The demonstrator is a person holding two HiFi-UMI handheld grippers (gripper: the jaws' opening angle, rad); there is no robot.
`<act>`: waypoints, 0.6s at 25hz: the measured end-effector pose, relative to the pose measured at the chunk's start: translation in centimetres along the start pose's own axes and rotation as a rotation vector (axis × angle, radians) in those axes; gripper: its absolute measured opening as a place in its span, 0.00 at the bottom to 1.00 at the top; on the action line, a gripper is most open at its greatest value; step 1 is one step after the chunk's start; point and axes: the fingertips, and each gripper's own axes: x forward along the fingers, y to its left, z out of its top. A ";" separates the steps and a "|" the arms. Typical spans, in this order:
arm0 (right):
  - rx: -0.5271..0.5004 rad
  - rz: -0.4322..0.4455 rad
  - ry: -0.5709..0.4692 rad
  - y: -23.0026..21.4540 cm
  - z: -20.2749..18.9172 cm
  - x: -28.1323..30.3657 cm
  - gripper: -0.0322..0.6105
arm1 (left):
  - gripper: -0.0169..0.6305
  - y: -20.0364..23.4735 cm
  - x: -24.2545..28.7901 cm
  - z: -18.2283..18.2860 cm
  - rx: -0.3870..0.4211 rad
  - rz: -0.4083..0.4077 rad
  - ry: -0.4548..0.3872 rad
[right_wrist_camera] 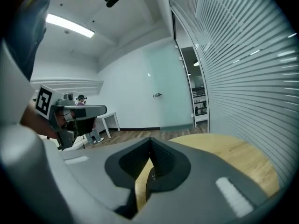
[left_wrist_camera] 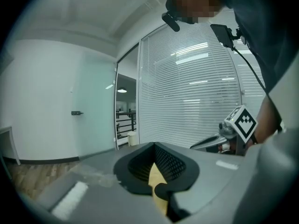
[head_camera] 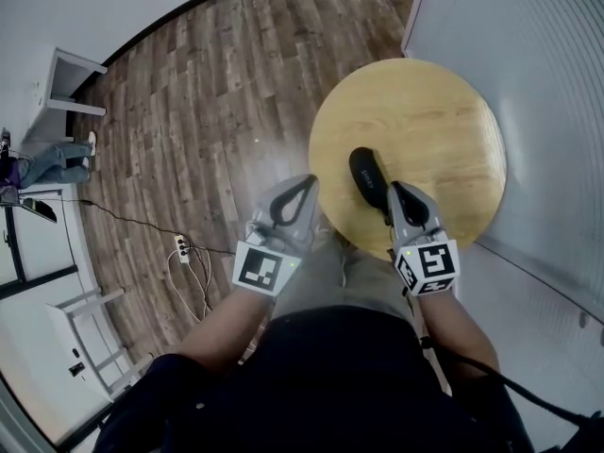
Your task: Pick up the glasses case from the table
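Glasses case (head_camera: 368,176) on the table (head_camera: 453,111), right tool (head_camera: 395,189) just beside it.

Black glasses case (head_camera: 367,177) flat on round wooden table (head_camera: 444,111), near its close edge. Right gripper (head_camera: 396,191) just beside case. Left gripper (head_camera: 306,183) at table's left rim, above plank floor (head_camera: 208,111).
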 end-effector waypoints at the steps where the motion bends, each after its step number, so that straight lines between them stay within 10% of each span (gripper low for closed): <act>1: 0.006 -0.004 0.015 0.0 -0.5 0.7 0.06 | 0.03 0.5 0.2 -0.7 -0.004 -0.001 0.006; 10: 0.032 -0.032 0.135 -1.9 -6.8 6.5 0.06 | 0.03 2.1 4.1 -8.6 -0.044 -0.077 0.081; 15: -0.010 -0.053 0.245 -3.0 -10.8 9.2 0.07 | 0.03 3.0 6.6 -12.2 0.060 -0.132 0.136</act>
